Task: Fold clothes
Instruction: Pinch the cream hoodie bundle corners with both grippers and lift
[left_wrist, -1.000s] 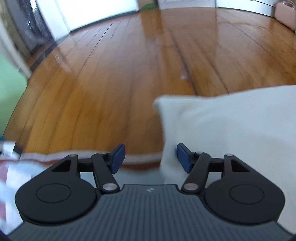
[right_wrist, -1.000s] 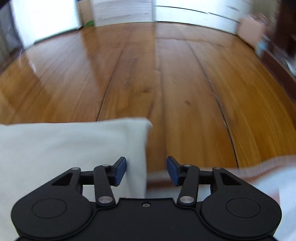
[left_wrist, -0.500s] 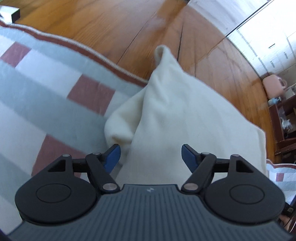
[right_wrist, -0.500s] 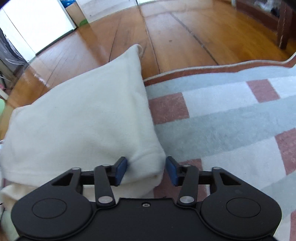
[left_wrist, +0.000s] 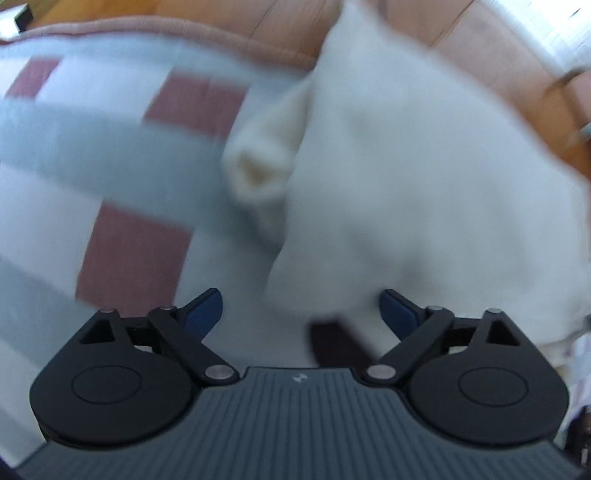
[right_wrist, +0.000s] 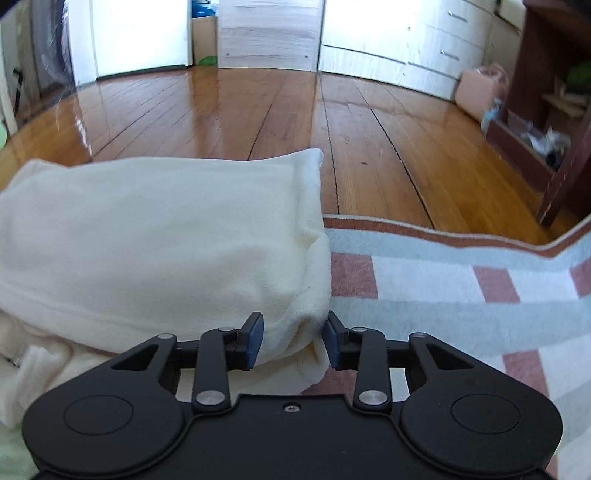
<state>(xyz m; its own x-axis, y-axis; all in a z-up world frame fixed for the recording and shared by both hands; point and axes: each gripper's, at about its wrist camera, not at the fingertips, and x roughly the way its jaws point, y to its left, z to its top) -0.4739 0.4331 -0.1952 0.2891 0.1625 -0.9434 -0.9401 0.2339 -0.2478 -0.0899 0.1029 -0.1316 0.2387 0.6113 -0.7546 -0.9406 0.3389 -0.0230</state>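
A cream fleece garment (right_wrist: 159, 236) lies folded on a checked rug (right_wrist: 461, 295). In the left wrist view the garment (left_wrist: 424, 192) is blurred, with a sleeve cuff (left_wrist: 258, 173) sticking out at its left side. My left gripper (left_wrist: 301, 310) is open, and the garment's near edge lies between its fingers. My right gripper (right_wrist: 293, 338) is open at the garment's near right corner, and a fold of the fleece bulges between its fingers.
A wooden floor (right_wrist: 277, 110) stretches beyond the rug. White cabinets (right_wrist: 399, 37) stand along the far wall. A dark wooden shelf unit (right_wrist: 546, 110) stands at the right, with a pink box (right_wrist: 476, 88) beside it.
Both grippers have tilted down from the floor towards the rug and the garment. The left gripper has opened wider and moved, and its view is blurred. The right gripper has levelled out at the corner.
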